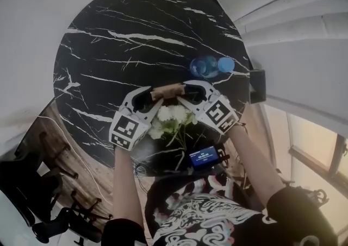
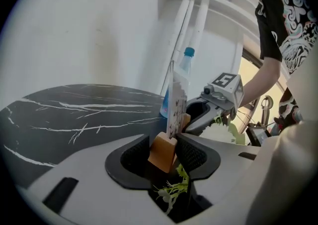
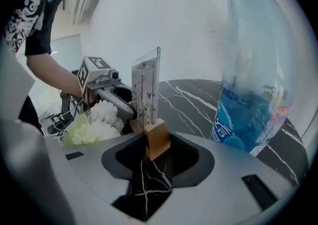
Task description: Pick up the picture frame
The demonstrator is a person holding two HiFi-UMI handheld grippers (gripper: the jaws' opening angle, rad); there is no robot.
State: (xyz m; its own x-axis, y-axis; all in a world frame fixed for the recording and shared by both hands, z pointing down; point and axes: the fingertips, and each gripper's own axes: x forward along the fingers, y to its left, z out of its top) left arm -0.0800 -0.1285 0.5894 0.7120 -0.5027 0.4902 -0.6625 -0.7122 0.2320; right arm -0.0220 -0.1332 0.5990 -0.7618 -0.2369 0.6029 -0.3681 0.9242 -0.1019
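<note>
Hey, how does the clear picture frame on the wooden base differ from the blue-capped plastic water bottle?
The clear picture frame on its wooden base is a thin flat panel; the blue-capped plastic water bottle is round and bulky. The frame's base sits between the jaws of the left gripper and right gripper; the bottle stands outside them, beside the right gripper. Both stand upright on the black marble table.

The picture frame (image 1: 166,90) is found at the 5 o'clock side of the table (image 1: 109,49). From the frame, the bottle (image 1: 209,65) is placed at 1 o'clock and the flowers (image 1: 173,115) at 6 o'clock. The frame is flanked by the left gripper (image 1: 145,97) at 9 o'clock and the right gripper (image 1: 190,88) at 3 o'clock.
</note>
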